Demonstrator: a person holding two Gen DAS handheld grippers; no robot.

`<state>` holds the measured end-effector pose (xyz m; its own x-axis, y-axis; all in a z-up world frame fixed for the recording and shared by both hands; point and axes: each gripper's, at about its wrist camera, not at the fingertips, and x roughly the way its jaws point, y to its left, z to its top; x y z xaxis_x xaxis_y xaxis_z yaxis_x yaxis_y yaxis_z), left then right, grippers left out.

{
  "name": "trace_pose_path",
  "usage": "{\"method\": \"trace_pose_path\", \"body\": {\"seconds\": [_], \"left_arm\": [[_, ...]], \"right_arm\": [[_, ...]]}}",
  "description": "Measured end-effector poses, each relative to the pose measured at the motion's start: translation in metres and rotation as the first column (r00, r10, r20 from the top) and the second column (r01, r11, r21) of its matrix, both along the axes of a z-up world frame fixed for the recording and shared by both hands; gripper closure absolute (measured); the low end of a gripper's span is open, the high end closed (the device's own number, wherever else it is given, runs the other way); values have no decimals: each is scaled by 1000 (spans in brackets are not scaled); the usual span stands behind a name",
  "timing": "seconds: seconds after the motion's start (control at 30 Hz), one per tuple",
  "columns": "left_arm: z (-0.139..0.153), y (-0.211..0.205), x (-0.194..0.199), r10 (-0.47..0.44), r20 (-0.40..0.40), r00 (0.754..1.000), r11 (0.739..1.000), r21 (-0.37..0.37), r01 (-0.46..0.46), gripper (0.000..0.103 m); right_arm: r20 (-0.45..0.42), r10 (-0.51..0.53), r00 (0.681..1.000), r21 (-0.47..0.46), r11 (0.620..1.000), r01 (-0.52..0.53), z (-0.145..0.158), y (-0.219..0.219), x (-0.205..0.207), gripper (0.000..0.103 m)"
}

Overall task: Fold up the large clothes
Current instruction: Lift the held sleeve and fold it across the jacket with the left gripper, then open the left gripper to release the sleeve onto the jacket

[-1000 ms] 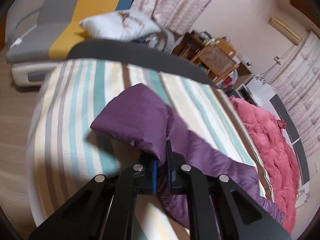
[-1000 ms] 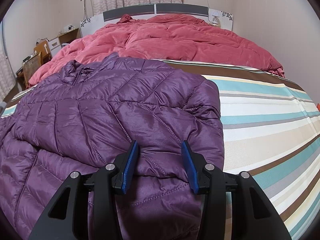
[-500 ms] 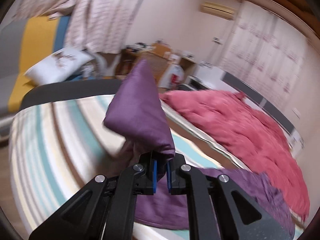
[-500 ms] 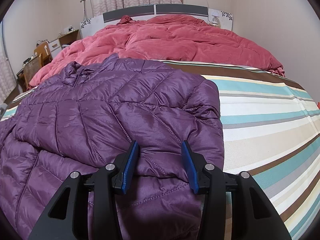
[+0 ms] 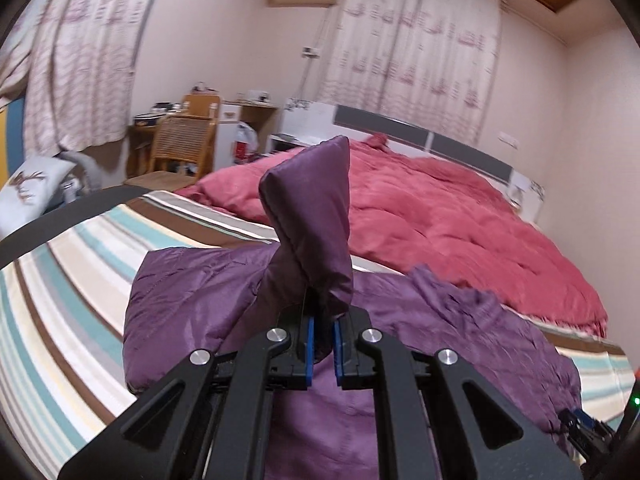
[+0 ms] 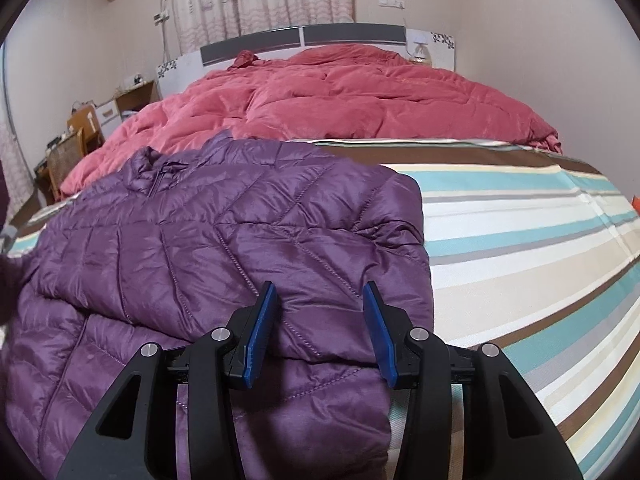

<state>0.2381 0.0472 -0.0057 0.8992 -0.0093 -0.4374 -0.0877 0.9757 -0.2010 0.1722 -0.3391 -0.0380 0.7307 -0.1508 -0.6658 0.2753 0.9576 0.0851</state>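
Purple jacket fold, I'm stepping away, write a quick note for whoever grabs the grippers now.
Left gripper: shut on the sleeve, held up above the jacket.
Right gripper: open, low over the jacket's near folded edge, gripping nothing.
Jacket lies on the striped sheet, collar toward the red quilt.
Done: right side folded in.
Left: lay the sleeve across, then probably fold the body.

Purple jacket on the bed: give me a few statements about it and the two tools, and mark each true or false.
1. The left tool is clamped on a sleeve of the purple jacket. True.
2. The right tool is shut on the jacket. False: it is open, with the folded edge between its blue pads.
3. The jacket lies on a striped sheet. True.
4. The red comforter covers the jacket. False: it lies behind the jacket, towards the headboard.
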Motion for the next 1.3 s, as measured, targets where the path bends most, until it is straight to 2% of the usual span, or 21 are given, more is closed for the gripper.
{"method": "trace_pose_path", "body": {"seconds": [0.33, 0.5, 0.77, 0.87, 1.0, 1.07, 1.1, 1.13, 1.2, 1.3], "left_arm": [[-3, -93, -6, -158, -80, 984, 981, 98, 166, 97], [-5, -145, -14, -262, -119, 958, 949, 150, 278, 97], [-12, -211, -22, -357, -184, 916, 890, 231, 393, 97], [-20, -223, -18, -368, -231, 901, 871, 253, 421, 97], [-34, -232, -23, -388, -292, 874, 853, 246, 461, 96], [-36, -238, -22, -406, -310, 860, 844, 233, 482, 86], [-36, -239, -24, -431, -320, 844, 835, 212, 507, 69], [-37, -239, -22, -455, -318, 832, 828, 193, 527, 46], [-33, -240, -34, -511, -298, 806, 805, 165, 571, 37], [-24, -235, -53, -573, -283, 769, 767, 145, 625, 37]], "right_arm": [[33, -38, 999, 2, 999, 38, 2, -1, -7, 58], [63, -95, 993, 36, 995, 93, 4, -12, -15, 58], [63, -112, 992, 44, 993, 110, 3, -15, -16, 58], [63, -118, 991, 52, 992, 115, 2, -17, -17, 58], [62, -125, 990, 60, 991, 122, 0, -19, -17, 58], [60, -125, 990, 58, 991, 122, 0, -18, -16, 58], [59, -124, 991, 57, 991, 121, 0, -18, -15, 58], [57, -123, 991, 56, 991, 120, 0, -18, -15, 58], [57, -122, 991, 55, 991, 119, 0, -18, -15, 58], [57, -123, 991, 55, 991, 119, 0, -18, -15, 58]]}}
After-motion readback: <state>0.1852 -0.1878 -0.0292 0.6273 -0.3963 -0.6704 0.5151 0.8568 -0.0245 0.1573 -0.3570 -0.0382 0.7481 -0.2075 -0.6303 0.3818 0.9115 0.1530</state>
